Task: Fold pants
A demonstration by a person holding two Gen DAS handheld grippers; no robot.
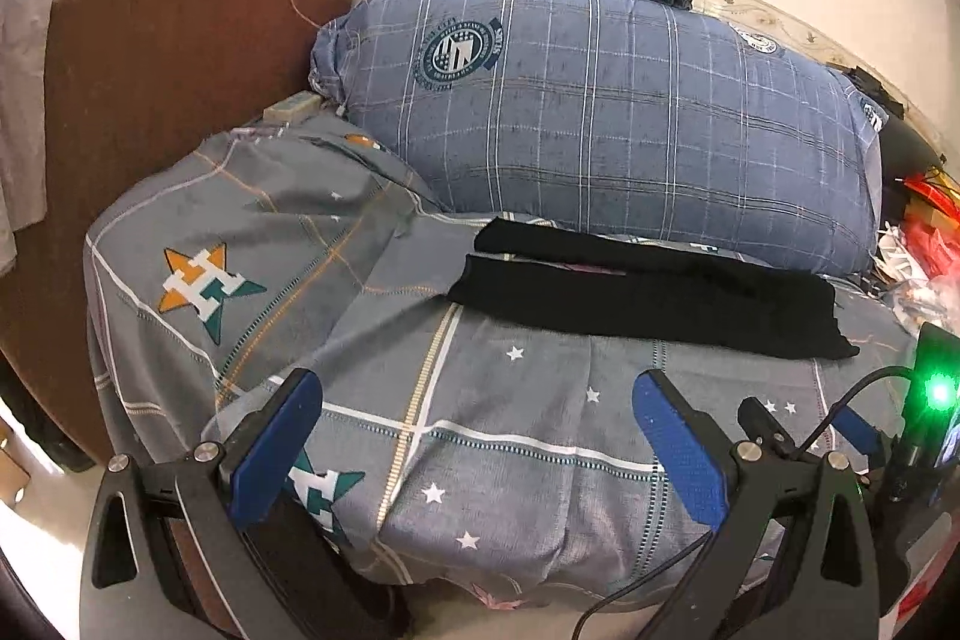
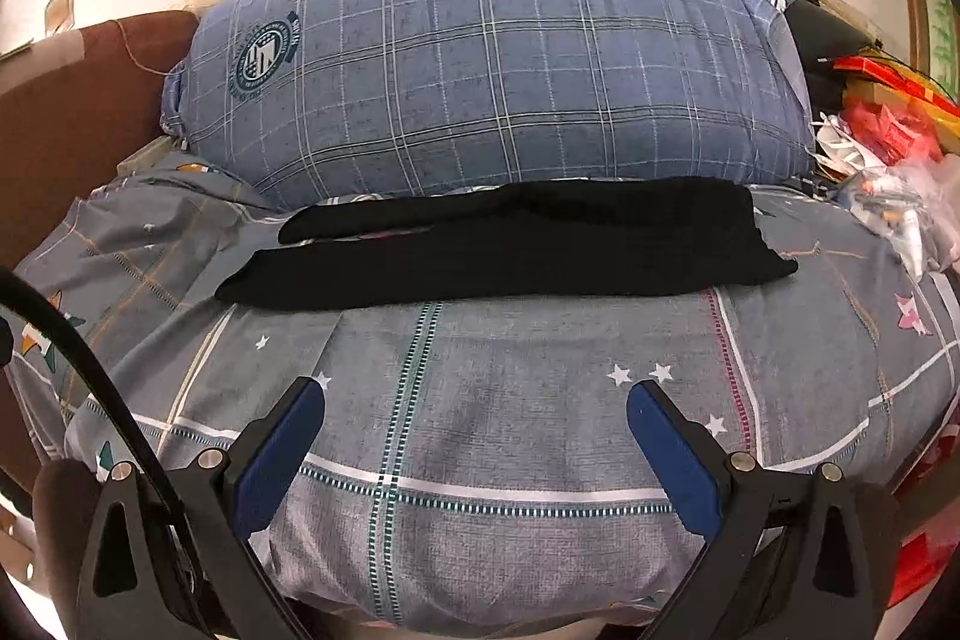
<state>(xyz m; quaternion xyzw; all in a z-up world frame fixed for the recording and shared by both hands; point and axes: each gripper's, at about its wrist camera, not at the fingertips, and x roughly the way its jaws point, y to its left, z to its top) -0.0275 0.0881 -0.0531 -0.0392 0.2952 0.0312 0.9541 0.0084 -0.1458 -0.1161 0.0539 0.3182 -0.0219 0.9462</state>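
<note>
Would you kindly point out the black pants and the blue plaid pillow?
black pants (image 2: 504, 250): right wrist view, middle of the near leg.
blue plaid pillow (image 2: 498, 70): right wrist view, centre of its front face.

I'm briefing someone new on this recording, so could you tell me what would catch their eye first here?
Probably the black pants, lying flat across the grey star-print bedsheet just in front of the big blue plaid pillow. Next, the left gripper and right gripper, both open and empty, short of the pants.
</note>
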